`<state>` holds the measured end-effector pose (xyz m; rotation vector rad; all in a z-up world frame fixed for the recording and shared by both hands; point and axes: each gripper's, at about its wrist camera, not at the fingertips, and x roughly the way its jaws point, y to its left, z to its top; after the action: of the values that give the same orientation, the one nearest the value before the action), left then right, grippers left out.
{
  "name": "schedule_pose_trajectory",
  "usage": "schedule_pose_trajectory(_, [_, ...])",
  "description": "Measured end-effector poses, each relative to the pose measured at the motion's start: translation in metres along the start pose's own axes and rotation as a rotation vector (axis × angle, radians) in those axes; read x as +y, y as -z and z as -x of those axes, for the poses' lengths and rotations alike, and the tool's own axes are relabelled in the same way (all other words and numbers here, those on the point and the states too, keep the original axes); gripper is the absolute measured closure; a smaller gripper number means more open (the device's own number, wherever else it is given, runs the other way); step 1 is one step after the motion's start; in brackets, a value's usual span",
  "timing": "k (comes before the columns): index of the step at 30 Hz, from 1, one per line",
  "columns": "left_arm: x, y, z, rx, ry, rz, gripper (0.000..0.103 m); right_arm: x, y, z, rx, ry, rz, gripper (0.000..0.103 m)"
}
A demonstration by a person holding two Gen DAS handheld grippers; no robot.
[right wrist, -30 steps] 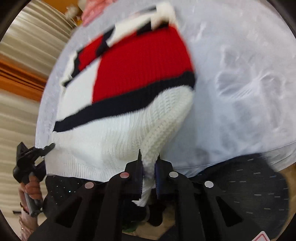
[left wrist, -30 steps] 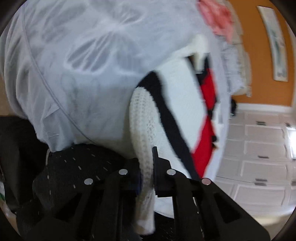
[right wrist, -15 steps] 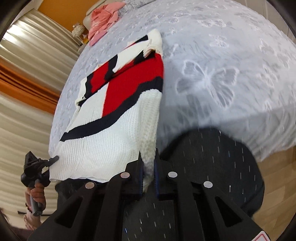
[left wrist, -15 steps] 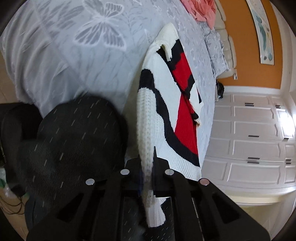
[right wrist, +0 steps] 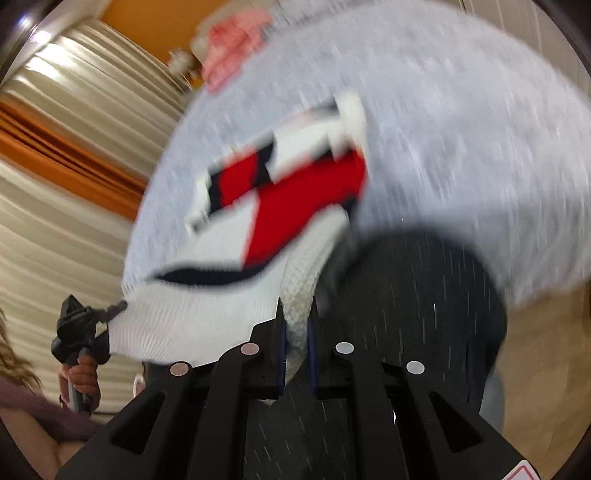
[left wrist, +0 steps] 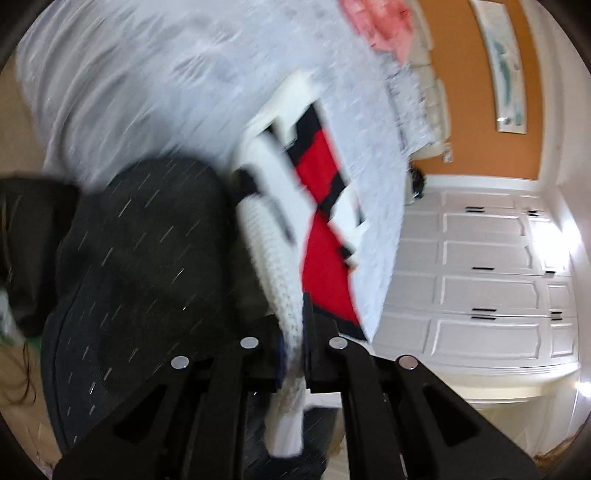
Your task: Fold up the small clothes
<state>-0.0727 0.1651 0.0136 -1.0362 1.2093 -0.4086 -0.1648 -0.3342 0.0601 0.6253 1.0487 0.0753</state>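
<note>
Left wrist view: your left tongs are clamped on the white ribbed edge of the sweater, a tail of knit hanging down between the arms. The rest of the sweater runs away from you across the grey bed, red and black blocks uppermost, and your dark speckled clothing fills the lower left. A pink garment lies at the far end of the bed, well apart from the work. The frame is smeared, so I cannot say whether the far part lies flat or is partly lifted.

Right wrist view: your right tongs are likewise pinched shut on the ribbed white edge, at a thick rolled bunch of it. The left tongs show at the sweater's other corner, the hem stretched between the two. The far half appears to rest on the bed.

To do this step well, I judge you should keep both grips firm and level so the hem stays taut and straight, carry the two corners together at the same pace, and lay the hem squarely over the far edge before letting go. Uneven hands would skew the fold; the bunch in the right grip may leave a lump, so ease it flat as you set down
</note>
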Motion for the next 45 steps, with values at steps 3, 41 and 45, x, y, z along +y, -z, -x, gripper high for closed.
schedule_pose_trajectory(3, [-0.042, -0.046, -0.021, -0.059, 0.044, -0.089, 0.097, 0.0, -0.069, -0.009, -0.124, -0.051, 0.008, 0.094])
schedule_pose_trajectory(41, [-0.061, -0.235, -0.246, -0.14, -0.493, -0.412, 0.098, -0.075, -0.258, -0.262, 0.024, 0.295, 0.051, 0.093])
schedule_pose_trajectory(45, [-0.047, -0.234, -0.235, -0.155, -0.399, -0.312, 0.093, -0.067, -0.25, -0.237, -0.041, 0.245, 0.019, 0.083])
